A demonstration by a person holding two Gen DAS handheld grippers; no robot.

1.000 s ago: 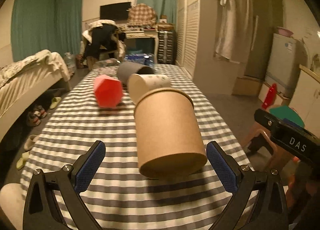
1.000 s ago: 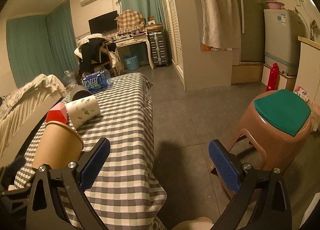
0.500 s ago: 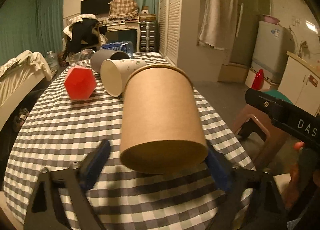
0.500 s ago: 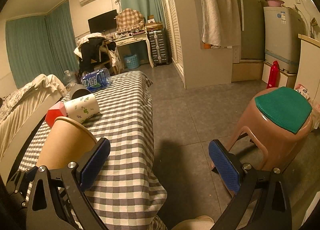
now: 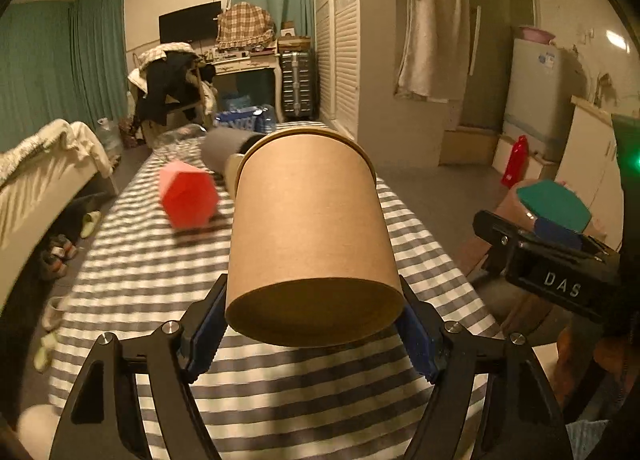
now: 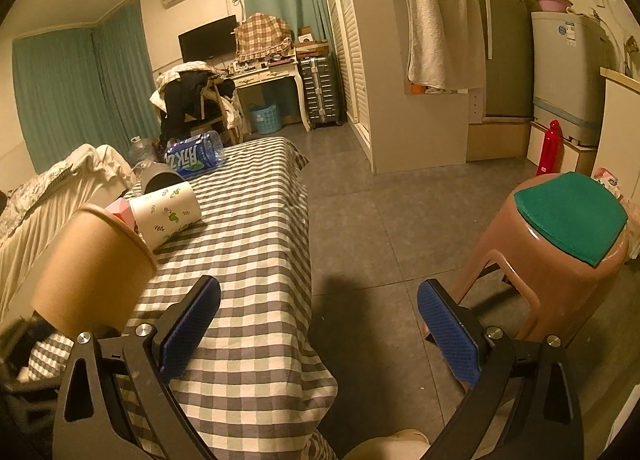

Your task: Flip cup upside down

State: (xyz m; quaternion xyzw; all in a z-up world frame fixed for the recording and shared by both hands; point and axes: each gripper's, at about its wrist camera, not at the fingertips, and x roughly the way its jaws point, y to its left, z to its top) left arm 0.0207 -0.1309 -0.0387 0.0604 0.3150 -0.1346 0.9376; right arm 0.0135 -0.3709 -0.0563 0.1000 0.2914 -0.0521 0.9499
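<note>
The left gripper (image 5: 312, 334) is closed on the brown paper cup (image 5: 308, 236): its two blue pads (image 5: 204, 334) press on both sides of the cup near the flat bottom. The cup is in the air above the grey and white checked tablecloth (image 5: 132, 284), tilted, with the bottom toward the camera and the rolled rim pointing away. In the right wrist view the same cup (image 6: 92, 266) is at the left edge, with its rim higher than its bottom. The right gripper (image 6: 318, 326) is wide open and holds nothing; it is beside the right edge of the table, over the grey floor. Behind the brown cup, a red many-sided block (image 5: 188, 196) rests on the cloth. Just beside it lies a white paper cup with a leaf pattern (image 6: 166, 214), on its side. Behind this one lies a grey cup (image 6: 160, 180), also on its side. At the far end of the table lies a large plastic bottle with a blue label (image 6: 196, 156). On the floor to the right stands a pink plastic stool with a green seat (image 6: 560, 244).
</note>
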